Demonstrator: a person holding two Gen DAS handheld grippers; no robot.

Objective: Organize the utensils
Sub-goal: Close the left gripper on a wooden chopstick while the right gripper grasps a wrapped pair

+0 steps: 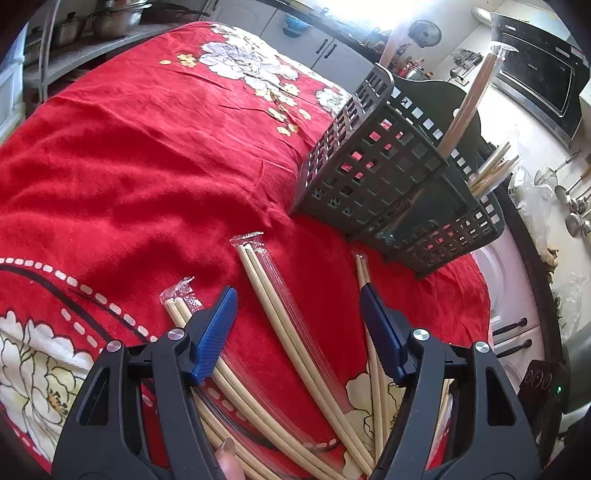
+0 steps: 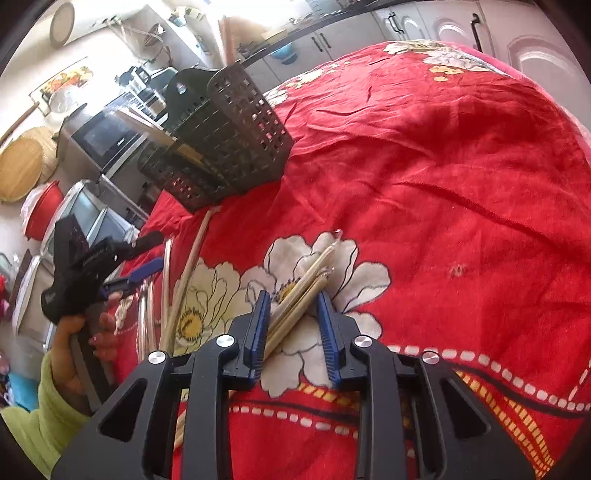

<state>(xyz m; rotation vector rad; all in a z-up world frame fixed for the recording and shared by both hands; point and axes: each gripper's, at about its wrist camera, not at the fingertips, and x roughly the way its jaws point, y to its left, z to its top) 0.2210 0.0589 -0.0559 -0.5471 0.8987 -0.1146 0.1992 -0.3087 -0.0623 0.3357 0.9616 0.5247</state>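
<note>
Several pairs of wooden chopsticks in clear wrappers (image 1: 280, 306) lie fanned on the red floral cloth (image 1: 147, 155). My left gripper (image 1: 297, 295) is open just above them, one pair running between its jaws. A dark slotted utensil basket (image 1: 373, 166) stands beyond, with chopsticks (image 1: 465, 107) upright in it. My right gripper (image 2: 293, 299) is open around a wrapped chopstick bundle (image 2: 306, 280) lying on a white flower print. The basket (image 2: 236, 133) is at the far left of the right wrist view, and the left gripper (image 2: 147, 254) is also seen there, held by a hand.
The table's right edge drops off beside the basket toward white cabinets (image 1: 513, 332) and a dark oven (image 1: 546, 85). Pots (image 1: 110, 18) sit on a shelf at the far left. Loose chopsticks (image 2: 184, 273) lie between both grippers.
</note>
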